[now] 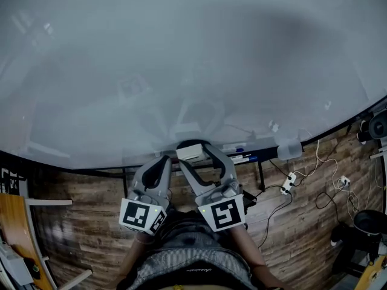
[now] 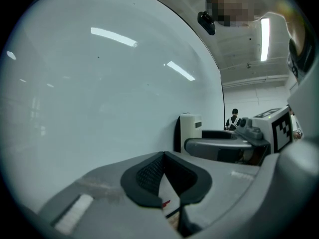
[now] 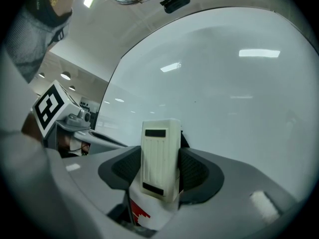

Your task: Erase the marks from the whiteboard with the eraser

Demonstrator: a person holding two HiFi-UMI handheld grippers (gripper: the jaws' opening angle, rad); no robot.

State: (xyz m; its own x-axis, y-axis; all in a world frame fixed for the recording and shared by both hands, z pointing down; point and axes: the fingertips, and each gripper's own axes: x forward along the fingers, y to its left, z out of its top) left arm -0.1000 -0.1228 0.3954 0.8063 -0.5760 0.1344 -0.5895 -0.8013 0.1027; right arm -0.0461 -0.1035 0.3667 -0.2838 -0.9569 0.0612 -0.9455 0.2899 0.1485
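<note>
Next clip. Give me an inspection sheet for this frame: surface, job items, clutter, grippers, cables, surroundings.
Surface: whiteboard, no clear marks seen, only faint reflections.
Job's things: eraser, white, held near the board's lower edge.
Clutter: markers just below the board's lower edge.
Grippers: right gripper shut on the eraser; left gripper shut, nothing between its jaws.
Cables: white power strip and loose cables on the wood-plank floor, at right.
Surroundings: distant person in the left gripper view.

Left hand-held gripper (image 2: 164,159) — seemingly closed
</note>
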